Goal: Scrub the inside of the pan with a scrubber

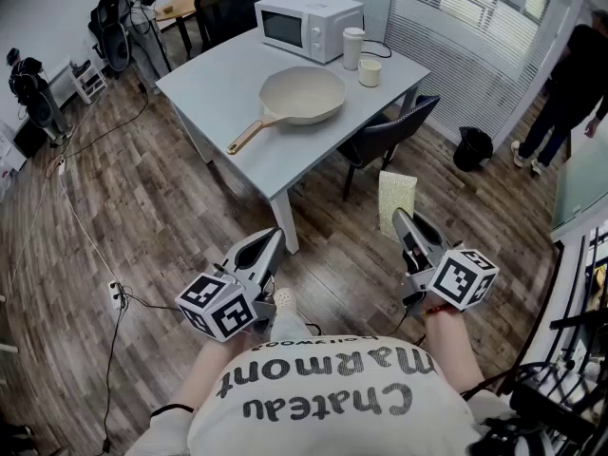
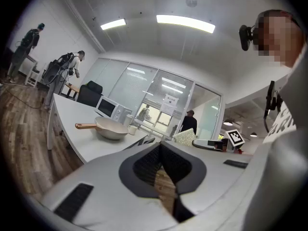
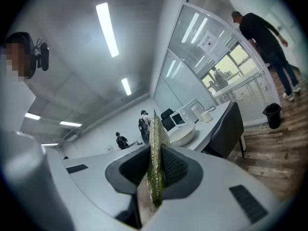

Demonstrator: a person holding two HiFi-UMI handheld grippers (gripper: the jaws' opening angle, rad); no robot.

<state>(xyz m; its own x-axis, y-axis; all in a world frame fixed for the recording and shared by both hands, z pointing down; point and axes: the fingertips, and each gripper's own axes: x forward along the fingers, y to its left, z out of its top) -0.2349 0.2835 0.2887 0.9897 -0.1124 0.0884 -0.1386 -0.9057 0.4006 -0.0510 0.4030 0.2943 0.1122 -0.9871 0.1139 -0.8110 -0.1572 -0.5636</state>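
The grey counter [image 1: 237,74] fills the upper centre of the head view, and the cream pan [image 1: 302,95] sits on it, well apart from both claws. At lower right the right claw [image 1: 401,218] grasps the upright scrubber [image 1: 396,193]. At lower left the left claw [image 1: 274,239] is clenched on nothing.
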